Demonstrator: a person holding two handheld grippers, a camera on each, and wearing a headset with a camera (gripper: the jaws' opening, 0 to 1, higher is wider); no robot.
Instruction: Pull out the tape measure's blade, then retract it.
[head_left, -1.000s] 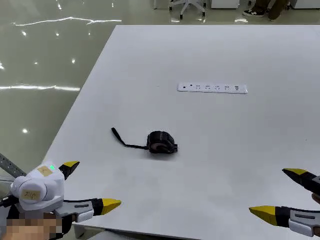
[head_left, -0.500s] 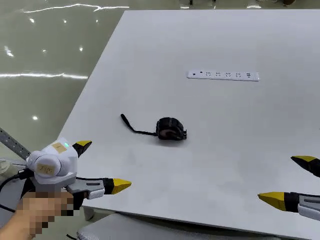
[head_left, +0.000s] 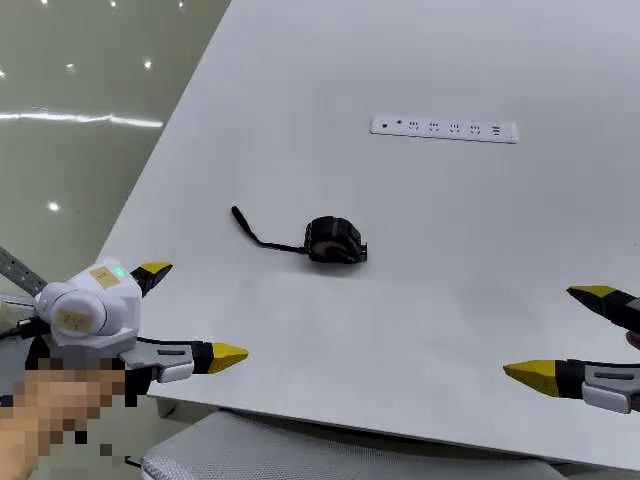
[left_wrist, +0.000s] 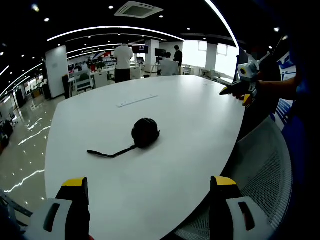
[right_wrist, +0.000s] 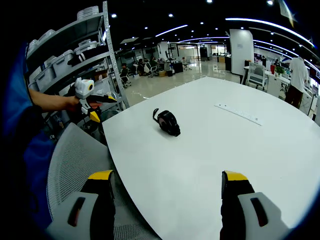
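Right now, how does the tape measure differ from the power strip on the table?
The tape measure is black and compact, a rounded case; the power strip is white, long and flat. The tape measure trails a black strap and lies nearer the person; the power strip lies farther back. Shared: both rest on the white table, apart from the left tongs and right tongs, which are open.
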